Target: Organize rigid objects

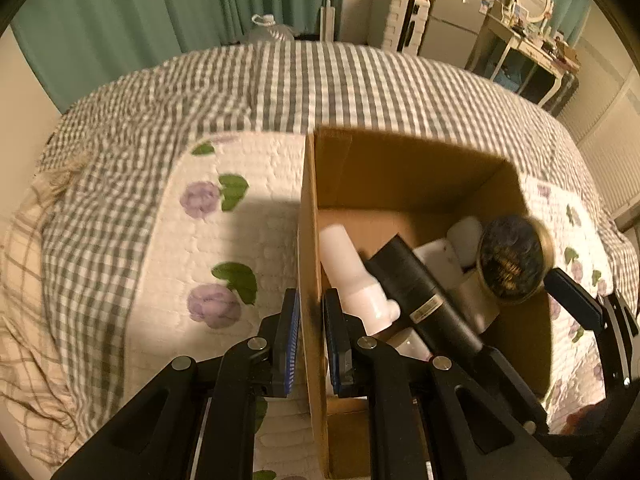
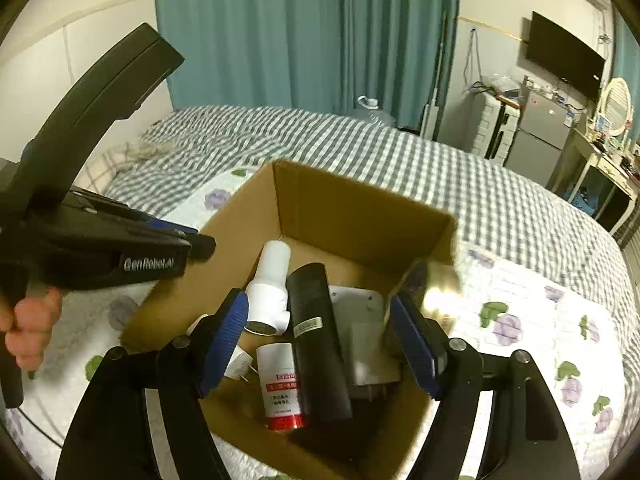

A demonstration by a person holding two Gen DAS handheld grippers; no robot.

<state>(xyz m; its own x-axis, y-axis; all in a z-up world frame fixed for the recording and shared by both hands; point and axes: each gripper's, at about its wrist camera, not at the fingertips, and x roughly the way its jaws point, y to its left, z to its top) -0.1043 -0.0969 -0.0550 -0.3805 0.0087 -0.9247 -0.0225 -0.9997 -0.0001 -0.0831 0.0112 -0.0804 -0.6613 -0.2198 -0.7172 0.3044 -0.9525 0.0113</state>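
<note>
The box (image 2: pixel 344 216) on the bed (image 2: pixel 460 184) already holds a white bottle (image 2: pixel 270 280), black tube (image 2: pixel 316 336) and red-labelled can (image 2: pixel 280 388); packing looks nearly done. The left gripper (image 1: pixel 310 344) pinches the box's left wall. The right gripper (image 2: pixel 320 344) stands wide above it; a round tin (image 1: pixel 510 262) blurs at its rim.

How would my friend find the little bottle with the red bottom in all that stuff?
Start at the cardboard box sitting on the flowery quilt on the bed. Inside, look at the near end, beside the long black tube. The bottle is short and white, with a red label and a red band at its base; nothing else in the box has red.
</note>
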